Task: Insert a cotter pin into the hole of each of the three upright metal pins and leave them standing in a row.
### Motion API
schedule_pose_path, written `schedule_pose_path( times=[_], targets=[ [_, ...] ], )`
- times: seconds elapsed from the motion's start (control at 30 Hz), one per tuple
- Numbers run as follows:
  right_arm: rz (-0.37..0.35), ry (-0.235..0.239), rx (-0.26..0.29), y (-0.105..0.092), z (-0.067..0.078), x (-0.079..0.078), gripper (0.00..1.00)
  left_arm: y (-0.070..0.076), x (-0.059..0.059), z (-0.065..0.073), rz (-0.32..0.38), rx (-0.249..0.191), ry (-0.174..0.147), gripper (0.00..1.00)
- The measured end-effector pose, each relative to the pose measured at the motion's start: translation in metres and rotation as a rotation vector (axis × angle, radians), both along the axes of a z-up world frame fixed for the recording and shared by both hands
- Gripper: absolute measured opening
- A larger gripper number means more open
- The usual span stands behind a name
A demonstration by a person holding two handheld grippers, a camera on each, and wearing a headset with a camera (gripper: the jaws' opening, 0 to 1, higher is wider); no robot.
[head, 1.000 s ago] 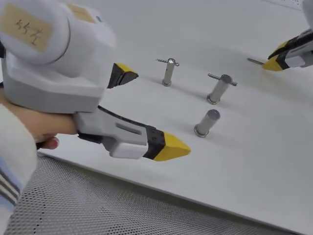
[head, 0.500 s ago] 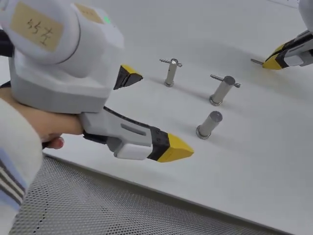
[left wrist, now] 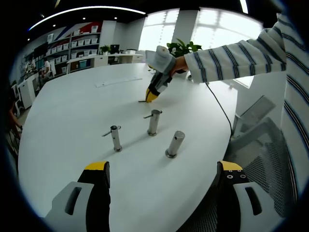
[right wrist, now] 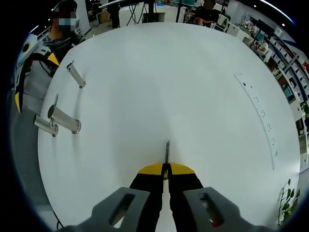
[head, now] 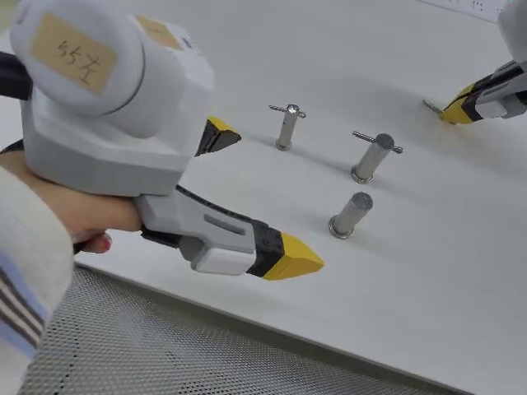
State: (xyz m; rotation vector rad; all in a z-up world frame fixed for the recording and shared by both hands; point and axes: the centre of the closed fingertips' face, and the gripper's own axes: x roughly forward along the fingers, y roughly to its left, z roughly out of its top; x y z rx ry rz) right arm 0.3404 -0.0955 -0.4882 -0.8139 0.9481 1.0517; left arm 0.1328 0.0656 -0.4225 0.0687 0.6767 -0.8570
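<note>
Pinches cotter pin (right wrist: 167,151) in right gripper (right wrist: 166,170), well apart from metal pins (head: 370,158).
Holds left gripper (left wrist: 163,166) agape at desk (head: 412,288) edge.

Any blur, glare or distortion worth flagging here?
Head view: sharp, soft shadows beside the upright grey metal pins. Left gripper view: fisheye curves the white table, windows blown out. Right gripper view: thin metal cotter pin crisp in the right claw.
</note>
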Motion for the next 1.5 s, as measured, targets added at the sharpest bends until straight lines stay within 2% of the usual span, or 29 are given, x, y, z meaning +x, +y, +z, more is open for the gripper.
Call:
schedule_pose_path(
  times=[0.13, 0.37, 0.63, 0.97, 1.07, 1.1, 1.13, 1.33, 1.37, 1.47, 1.5],
  targets=[
    [0.034, -0.020, -0.027, -0.001, -0.001, 0.002, 0.00, 0.001, 0.000, 0.000, 0.002, 0.005, 0.000, 0.89],
    [0.059, -0.035, -0.019, -0.002, 0.011, -0.008, 0.00, 0.001, -0.001, 0.002, 0.000, -0.001, -0.001, 0.87],
    [0.051, -0.050, 0.033, -0.002, 0.031, -0.031, 0.00, -0.005, -0.002, 0.007, -0.017, -0.003, -0.016, 0.85],
    [0.050, -0.069, 0.077, -0.006, 0.052, -0.072, 0.00, -0.013, 0.003, 0.016, -0.029, -0.023, -0.034, 0.83],
    [0.051, -0.089, 0.085, -0.006, 0.060, -0.082, 0.00, -0.013, 0.006, 0.017, -0.025, -0.016, -0.041, 0.83],
    [0.054, -0.100, 0.094, -0.005, 0.061, -0.080, 0.00, -0.014, 0.007, 0.017, -0.024, -0.016, -0.043, 0.83],
    [0.055, -0.102, 0.099, -0.005, 0.062, -0.078, 0.00, -0.014, 0.008, 0.018, -0.022, -0.018, -0.044, 0.83],
    [0.056, -0.134, 0.170, 0.006, 0.085, -0.097, 0.00, -0.020, 0.014, 0.025, -0.011, -0.063, -0.053, 0.76],
    [0.058, -0.139, 0.184, 0.008, 0.088, -0.101, 0.00, -0.022, 0.017, 0.027, -0.002, -0.079, -0.064, 0.76],
    [0.069, -0.146, 0.204, 0.013, 0.094, -0.109, 0.00, -0.027, 0.016, 0.029, -0.010, -0.109, -0.048, 0.73],
    [0.070, -0.134, 0.226, 0.017, 0.096, -0.114, 0.00, -0.029, 0.015, 0.029, -0.018, -0.117, -0.040, 0.71]
  ],
)
